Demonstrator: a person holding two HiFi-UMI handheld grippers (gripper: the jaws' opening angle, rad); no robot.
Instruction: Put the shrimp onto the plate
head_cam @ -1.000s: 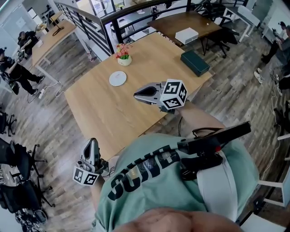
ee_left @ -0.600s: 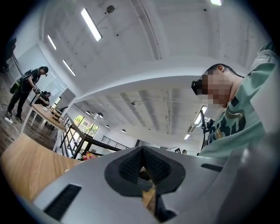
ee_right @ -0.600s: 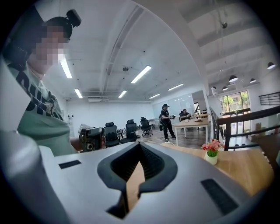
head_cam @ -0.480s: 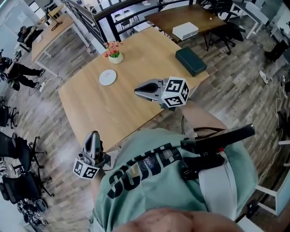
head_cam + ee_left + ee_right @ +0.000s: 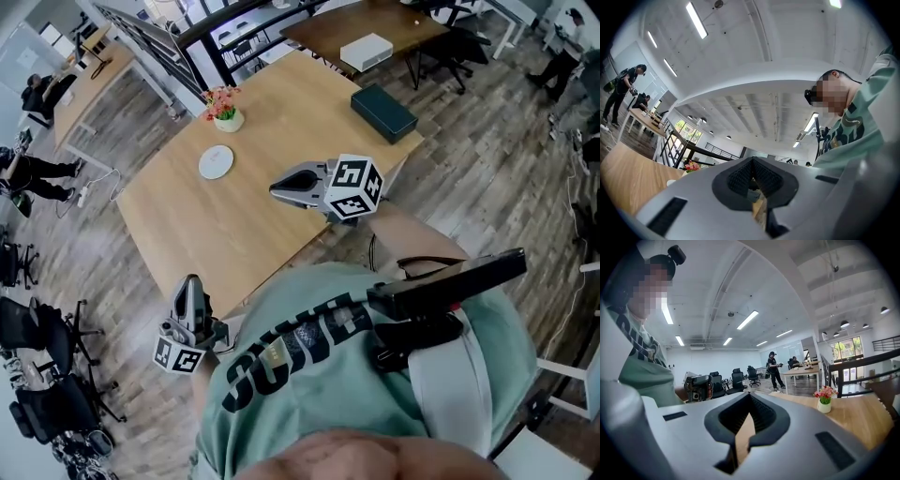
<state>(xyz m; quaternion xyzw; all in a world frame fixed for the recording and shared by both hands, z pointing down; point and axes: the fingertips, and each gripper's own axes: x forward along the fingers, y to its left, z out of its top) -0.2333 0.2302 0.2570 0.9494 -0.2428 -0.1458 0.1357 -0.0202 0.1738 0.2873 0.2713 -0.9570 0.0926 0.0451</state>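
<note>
The small white plate (image 5: 217,161) lies on the light wooden table (image 5: 187,225), near the far left edge. No shrimp shows in any view. My right gripper (image 5: 277,190) hovers over the table's near side, pointing left, well short of the plate; its jaws are shut with nothing between them (image 5: 749,397). My left gripper (image 5: 190,284) hangs low by the person's left hip, off the table's near corner, tips pointing up and forward. It is shut and empty too (image 5: 752,160). In the left gripper view the plate (image 5: 670,182) is a small white spot on the tabletop.
A white pot of pink flowers (image 5: 223,111) stands just behind the plate. A dark green box (image 5: 382,112) lies at the table's far right corner. Behind it is a brown table with a white box (image 5: 366,52). Office chairs (image 5: 37,328) and people stand around.
The head camera has shifted, so the table and plate sit a little higher and further left in view. Both grippers stay shut and keep almost the same places.
</note>
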